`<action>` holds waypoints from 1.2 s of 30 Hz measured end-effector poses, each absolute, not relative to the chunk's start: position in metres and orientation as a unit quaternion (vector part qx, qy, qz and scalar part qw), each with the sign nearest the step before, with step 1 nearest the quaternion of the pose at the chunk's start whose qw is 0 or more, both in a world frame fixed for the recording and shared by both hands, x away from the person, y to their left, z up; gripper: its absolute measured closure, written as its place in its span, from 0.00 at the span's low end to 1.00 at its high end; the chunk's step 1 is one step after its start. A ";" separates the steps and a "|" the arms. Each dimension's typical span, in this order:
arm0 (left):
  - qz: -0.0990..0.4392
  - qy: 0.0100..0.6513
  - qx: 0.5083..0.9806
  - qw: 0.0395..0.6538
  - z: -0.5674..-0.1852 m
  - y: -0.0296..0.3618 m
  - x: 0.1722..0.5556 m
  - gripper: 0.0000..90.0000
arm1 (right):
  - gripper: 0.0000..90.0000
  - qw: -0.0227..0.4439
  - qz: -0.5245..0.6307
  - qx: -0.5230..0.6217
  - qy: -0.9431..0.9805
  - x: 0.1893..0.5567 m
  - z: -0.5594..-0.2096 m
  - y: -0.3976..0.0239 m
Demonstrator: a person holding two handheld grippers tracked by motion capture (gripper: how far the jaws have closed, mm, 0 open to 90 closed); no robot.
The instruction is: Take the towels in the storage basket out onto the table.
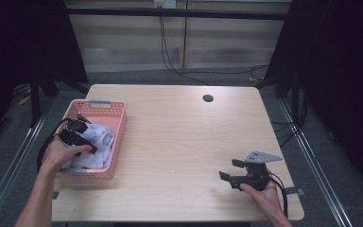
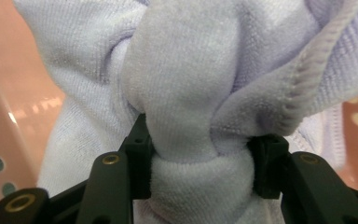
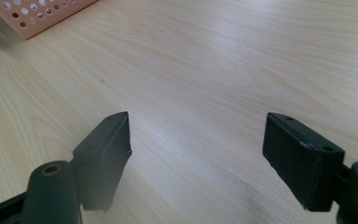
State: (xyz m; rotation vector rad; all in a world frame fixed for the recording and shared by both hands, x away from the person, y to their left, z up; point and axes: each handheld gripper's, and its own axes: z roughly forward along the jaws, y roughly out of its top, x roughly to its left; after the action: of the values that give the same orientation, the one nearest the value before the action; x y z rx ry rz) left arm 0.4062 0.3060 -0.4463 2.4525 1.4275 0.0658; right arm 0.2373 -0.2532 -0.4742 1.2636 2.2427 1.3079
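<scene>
Place: you're likely in a lab recording bay | signs: black curtains (image 1: 23,42) at both sides, aluminium rails (image 1: 14,156), loose floor cables (image 1: 184,71), bare wooden surface (image 1: 179,142).

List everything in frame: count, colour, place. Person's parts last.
basket: 1, pink, perforated, left side of the table
towel: 1, pale lilac, bunched inside the basket
table: 1, light wood, centre of the high view
cable hole: 1, dark, far side of the tabletop
wall cables: a few, black, hanging behind the table down to the floor
left gripper: 1, black, in the basket, jaws pressed on a fold of the towel
right gripper: 1, black with a grey plate, near right of the table, jaws open over bare wood
left hand: 1, at the basket's near end
right hand: 1, near right edge of the table
</scene>
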 end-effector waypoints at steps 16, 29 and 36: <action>0.048 0.509 0.830 0.223 -0.419 0.326 0.394 0.57 | 0.27 0.127 0.450 0.437 0.768 0.234 -0.474 -0.255; 0.086 0.507 0.809 0.286 -0.385 0.326 0.383 0.56 | 0.26 0.124 0.450 0.435 0.770 0.234 -0.474 -0.254; 0.097 0.518 0.795 0.302 -0.383 0.330 0.380 0.56 | 0.26 0.124 0.450 0.432 0.771 0.234 -0.474 -0.253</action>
State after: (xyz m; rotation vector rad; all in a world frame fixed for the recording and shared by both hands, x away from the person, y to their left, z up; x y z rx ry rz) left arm 0.3799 0.3298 -0.3830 2.1074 1.3730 0.2577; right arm 0.2336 -0.2533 -0.4739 1.2600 2.2489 1.3131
